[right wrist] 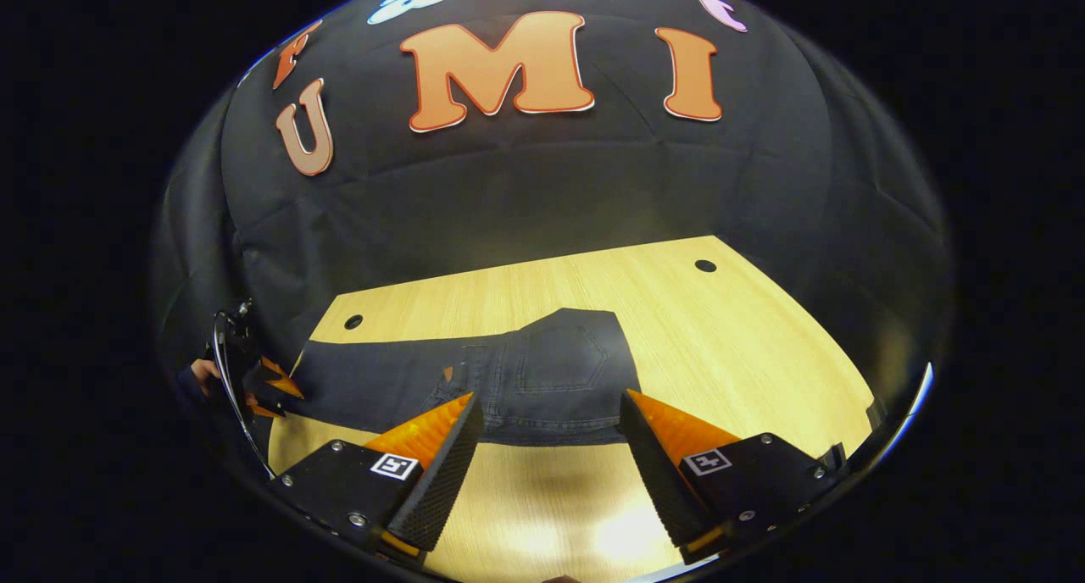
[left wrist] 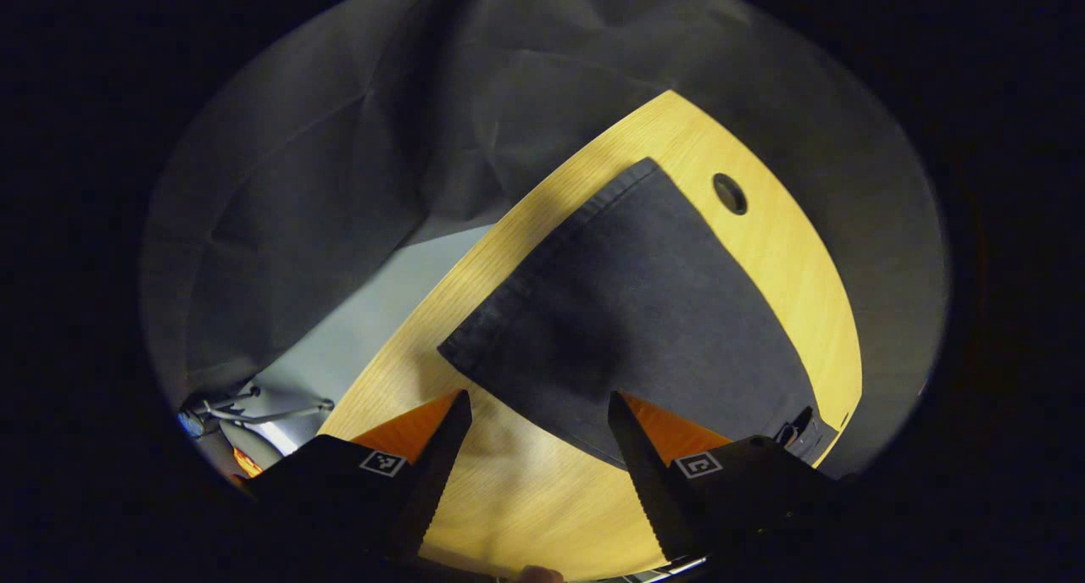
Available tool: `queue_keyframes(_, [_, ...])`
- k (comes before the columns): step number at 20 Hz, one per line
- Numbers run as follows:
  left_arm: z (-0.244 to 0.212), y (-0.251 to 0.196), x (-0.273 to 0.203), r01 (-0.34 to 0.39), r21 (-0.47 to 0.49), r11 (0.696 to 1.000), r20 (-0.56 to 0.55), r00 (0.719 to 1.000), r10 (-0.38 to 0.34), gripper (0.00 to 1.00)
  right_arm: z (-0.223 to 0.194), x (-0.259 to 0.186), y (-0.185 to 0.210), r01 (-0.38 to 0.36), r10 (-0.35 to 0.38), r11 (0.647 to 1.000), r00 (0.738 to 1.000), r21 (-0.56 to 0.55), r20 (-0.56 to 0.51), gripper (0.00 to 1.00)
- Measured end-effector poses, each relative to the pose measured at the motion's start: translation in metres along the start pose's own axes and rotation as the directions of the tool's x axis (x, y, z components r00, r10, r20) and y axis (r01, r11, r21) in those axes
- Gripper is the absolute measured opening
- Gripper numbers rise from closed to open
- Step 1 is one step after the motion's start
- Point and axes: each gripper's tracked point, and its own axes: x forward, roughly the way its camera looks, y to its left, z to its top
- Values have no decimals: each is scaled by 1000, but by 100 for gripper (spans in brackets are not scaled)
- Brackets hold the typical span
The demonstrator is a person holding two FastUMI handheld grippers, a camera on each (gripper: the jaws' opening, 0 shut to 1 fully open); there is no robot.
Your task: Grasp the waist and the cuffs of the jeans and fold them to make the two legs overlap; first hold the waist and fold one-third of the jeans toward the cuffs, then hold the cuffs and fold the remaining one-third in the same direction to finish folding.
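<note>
Your dark jeans (right wrist: 509, 380) lie flat along the wooden tabletop (right wrist: 720, 337), legs already overlapped, with the waist and back pocket just ahead of your right gripper (right wrist: 549, 430) and the cuffs (left wrist: 542, 286) just ahead of your left gripper (left wrist: 536, 422). Both sets of jaws stand wide apart above the tabletop, gripping nothing. Your left gripper also shows far off at the cuff end in the right gripper view.

The left gripper view looks down steeply, close above the cuff end of the jeans (left wrist: 627, 312). The right gripper view looks across the wooden table (right wrist: 763, 346) toward the wall. Both share jeans and table.
</note>
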Motion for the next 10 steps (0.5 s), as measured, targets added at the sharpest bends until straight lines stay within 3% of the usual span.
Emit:
queue_keyframes(4, [2, 6, 17, -88, -95, 992, -17, 996, 86, 96, 4, 0, -11, -19, 19, 999, 1000, 46, 3, 98])
queue_keyframes(7, [-1, 6, 21, -170, -102, 980, -3, 985, 171, 95, 7, 3, -20, -34, 33, 997, 999, 73, 4, 98])
queue_keyframes(10, [0, 3, 26, -174, -111, 978, 17, 984, 177, 96, 8, 11, -20, -63, 63, 996, 998, 56, -13, 98])
